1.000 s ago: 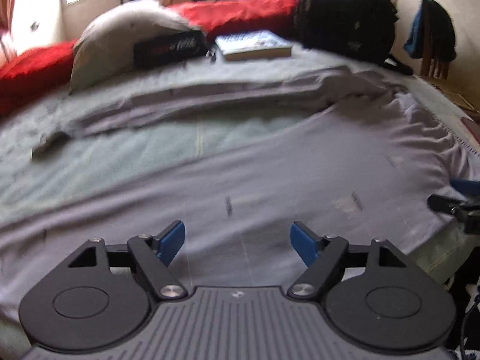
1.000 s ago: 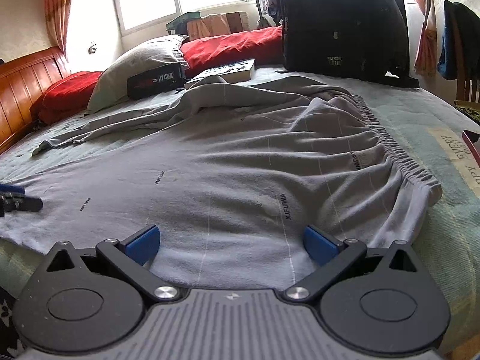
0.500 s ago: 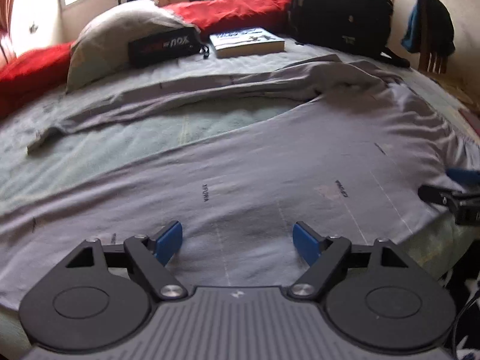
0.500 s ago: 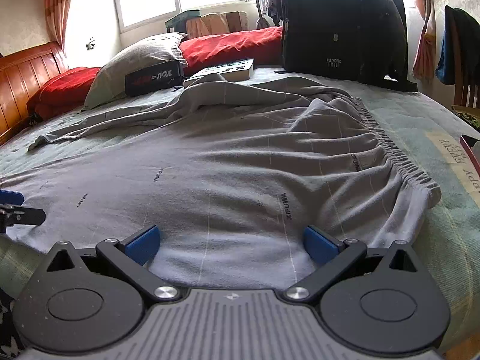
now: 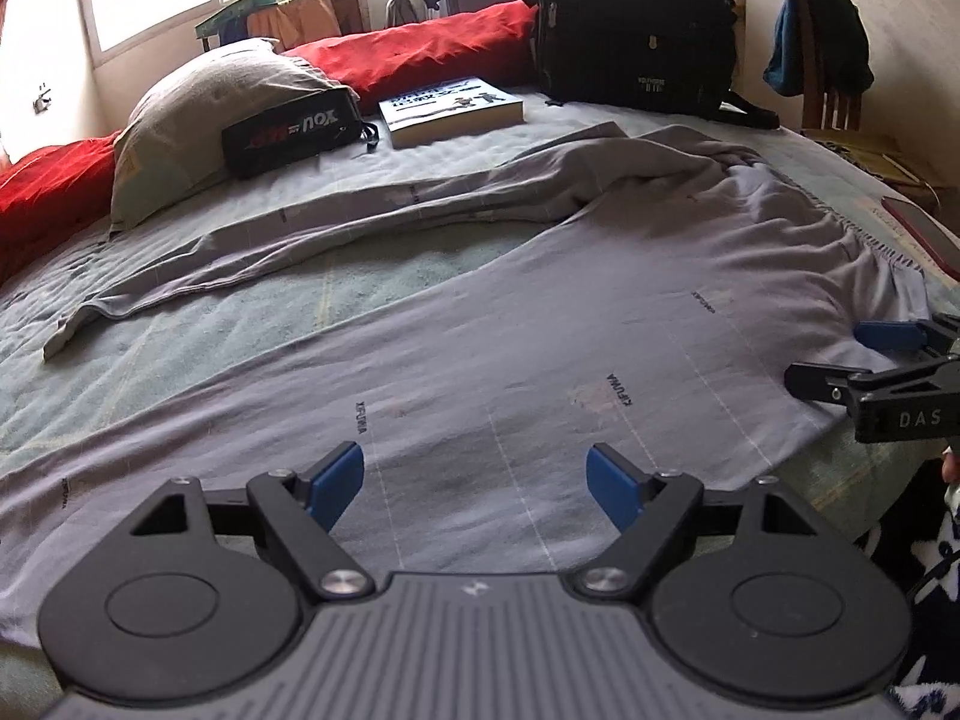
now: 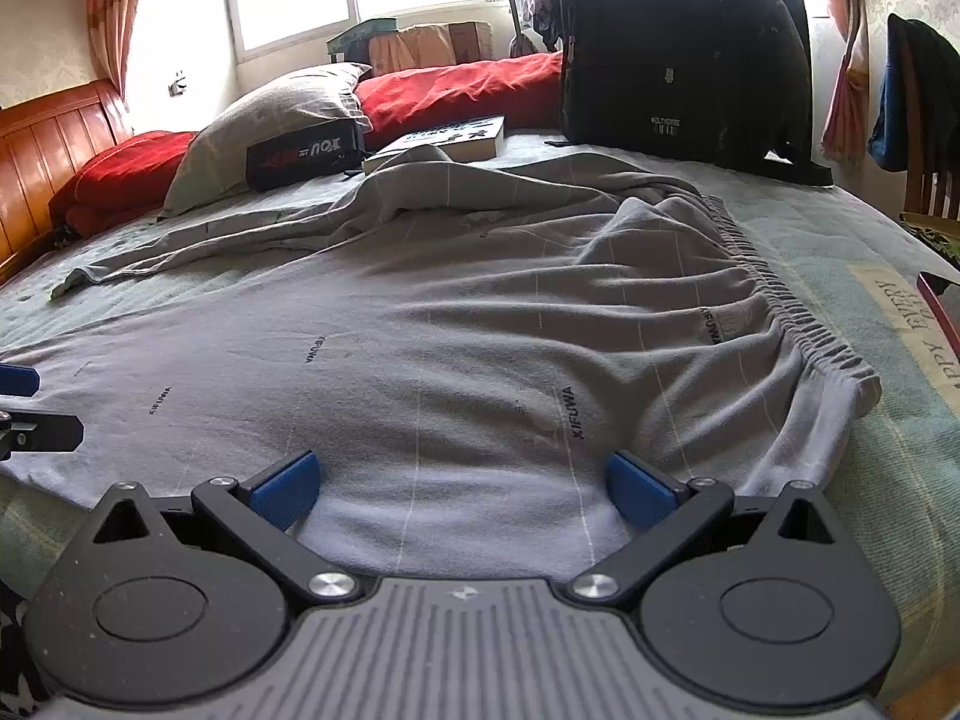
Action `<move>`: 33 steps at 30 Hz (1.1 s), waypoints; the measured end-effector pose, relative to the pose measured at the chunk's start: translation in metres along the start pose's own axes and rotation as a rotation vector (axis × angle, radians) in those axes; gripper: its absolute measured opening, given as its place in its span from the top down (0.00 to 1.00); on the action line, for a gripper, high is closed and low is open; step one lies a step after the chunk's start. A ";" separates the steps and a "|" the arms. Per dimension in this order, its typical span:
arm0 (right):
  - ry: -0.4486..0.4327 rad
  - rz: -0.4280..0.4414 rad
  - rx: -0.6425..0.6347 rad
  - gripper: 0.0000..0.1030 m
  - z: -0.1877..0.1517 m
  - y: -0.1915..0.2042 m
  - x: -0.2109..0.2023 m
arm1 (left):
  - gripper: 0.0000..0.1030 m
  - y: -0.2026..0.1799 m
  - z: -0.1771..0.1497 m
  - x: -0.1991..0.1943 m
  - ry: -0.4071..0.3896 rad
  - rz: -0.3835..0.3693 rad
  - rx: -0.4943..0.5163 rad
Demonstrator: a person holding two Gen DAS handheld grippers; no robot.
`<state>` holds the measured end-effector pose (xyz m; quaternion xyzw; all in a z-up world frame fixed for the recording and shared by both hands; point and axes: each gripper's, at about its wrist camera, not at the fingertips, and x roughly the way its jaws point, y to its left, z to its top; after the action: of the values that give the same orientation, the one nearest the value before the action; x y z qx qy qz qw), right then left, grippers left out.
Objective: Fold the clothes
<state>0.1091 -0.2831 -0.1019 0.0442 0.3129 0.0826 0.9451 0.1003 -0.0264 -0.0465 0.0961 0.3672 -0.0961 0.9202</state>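
Both grippers, left gripper (image 5: 474, 477) and right gripper (image 6: 461, 489), have eased forward over the near edge of the grey trousers (image 6: 456, 354) spread unfolded on the bed (image 5: 198, 342), jaws wide open and empty; neither yet grips the cloth

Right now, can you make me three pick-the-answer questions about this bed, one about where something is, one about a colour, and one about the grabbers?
1. Where does the book lie?
A. on the floor
B. on the bed, between the black pouch and the backpack
C. on the chair

2. What colour are the pants spread on the bed?
A. grey
B. yellow
C. pink

3. How are the left gripper and right gripper?
A. both shut on cloth
B. one open, one shut
C. both open, holding nothing

Answers: 1 B, the book rests on the bedcover between them. 2 A, the cloth is plainly grey. 3 C, each shows a wide gap between its blue pads.
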 end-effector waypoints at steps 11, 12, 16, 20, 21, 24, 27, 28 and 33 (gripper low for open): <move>0.061 -0.008 -0.008 0.00 0.006 0.003 -0.009 | 0.20 0.013 -0.004 0.008 0.049 0.015 -0.054; 0.069 -0.010 -0.010 0.00 0.007 0.003 -0.010 | 0.20 0.012 -0.002 0.006 0.035 0.021 -0.045; 0.095 -0.014 -0.002 0.00 0.010 0.007 -0.013 | 0.20 0.005 0.005 0.007 0.012 0.010 -0.020; 0.097 -0.010 0.008 0.00 0.010 0.007 -0.014 | 0.20 0.001 0.002 0.013 0.041 0.002 -0.012; 0.097 -0.009 0.011 0.00 0.010 0.007 -0.014 | 0.20 0.002 0.002 0.013 0.040 0.002 -0.013; 0.099 -0.006 0.018 0.00 0.010 0.007 -0.015 | 0.20 0.003 0.002 0.011 0.037 0.004 -0.016; 0.100 -0.006 0.020 0.00 0.010 0.008 -0.015 | 0.20 0.004 0.001 0.009 0.033 0.005 -0.019; 0.101 -0.008 0.016 0.00 0.010 0.009 -0.015 | 0.20 0.004 0.001 0.008 0.032 0.005 -0.020; 0.103 -0.012 0.012 0.00 0.009 0.009 -0.014 | 0.20 -0.001 0.001 0.007 0.028 -0.009 0.000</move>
<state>0.1026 -0.2773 -0.0853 0.0437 0.3619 0.0772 0.9280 0.1061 -0.0281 -0.0509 0.0958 0.3803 -0.0989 0.9145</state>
